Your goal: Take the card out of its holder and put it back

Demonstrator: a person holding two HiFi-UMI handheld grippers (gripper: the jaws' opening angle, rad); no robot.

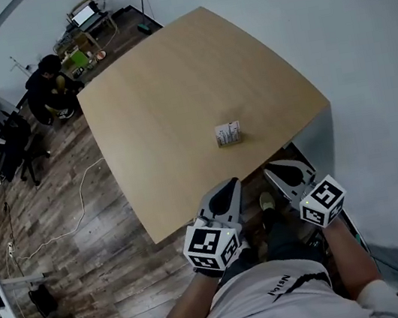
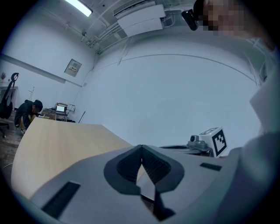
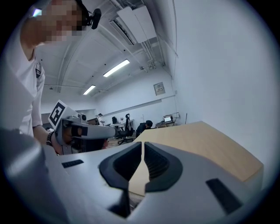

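Observation:
A small white card in its holder stands on the wooden table, near the front edge. My left gripper hangs below that edge, jaws together and nothing between them. My right gripper is beside it at the same height, also shut and empty. Both are well short of the card. In the left gripper view the shut left gripper faces the table top and the right gripper's marker cube. In the right gripper view the right gripper points along the table; the card is hidden in both gripper views.
A person sits at a desk beyond the table's far left corner, with a laptop further back. Office chairs and a cable lie on the wood floor at the left. A white wall runs along the right.

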